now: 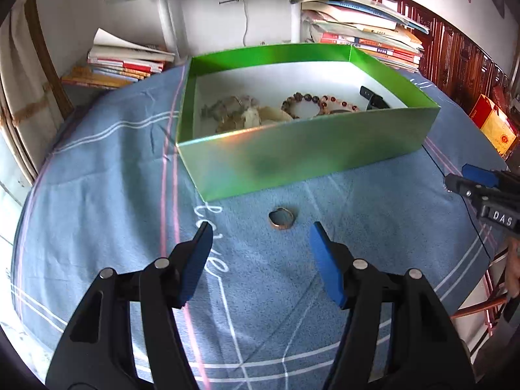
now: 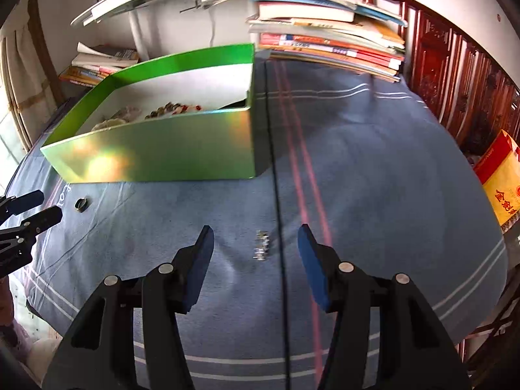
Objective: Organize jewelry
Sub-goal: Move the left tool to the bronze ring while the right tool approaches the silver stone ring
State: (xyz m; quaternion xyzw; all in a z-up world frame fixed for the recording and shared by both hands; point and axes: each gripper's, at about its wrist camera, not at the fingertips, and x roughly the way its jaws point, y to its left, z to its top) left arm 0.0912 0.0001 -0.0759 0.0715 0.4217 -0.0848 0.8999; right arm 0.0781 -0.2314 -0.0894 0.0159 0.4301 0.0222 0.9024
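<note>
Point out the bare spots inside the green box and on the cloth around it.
Inside the box, the back strip along the far wall is bare; bracelets crowd the front. On the cloth, the wide stretch right of the box is free. A ring and a small silver piece lie in front.

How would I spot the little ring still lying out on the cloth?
Find the big green box on the blue striped cloth. On the bare cloth just in front of its near wall lies a small ring, brownish metal, lying flat. Unlike the bead bracelets, it is outside the box, and it is a plain hoop, not the sparkly silver cluster farther right.
</note>
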